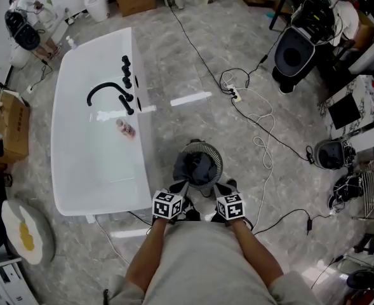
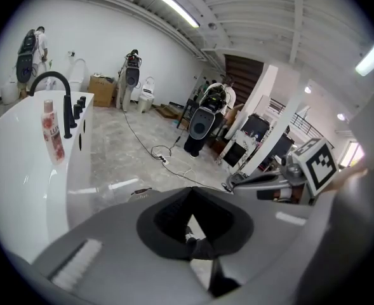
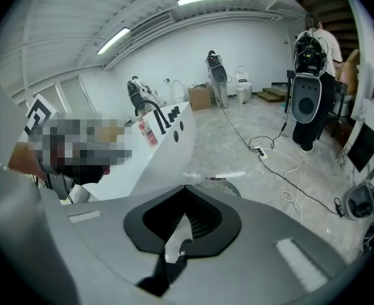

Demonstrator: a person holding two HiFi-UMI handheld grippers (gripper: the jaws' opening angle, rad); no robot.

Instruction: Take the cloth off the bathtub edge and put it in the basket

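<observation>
Now the jaws of the left gripper [image 2: 193, 235] are pressed fully together. So are those of the right gripper [image 3: 176, 245], both hovering beside the basket [image 1: 200, 149].

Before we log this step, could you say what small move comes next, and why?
Probably just draw both back: a dark cloth seems to lie in the round grey basket, the white bathtub edge shows none, and the left gripper and right gripper are shut, empty.

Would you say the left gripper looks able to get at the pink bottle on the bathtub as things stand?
Probably yes: the left gripper is by the basket, beside the bathtub, and nothing stands between it and the pink bottle, though its shut fingers would need opening.
</observation>
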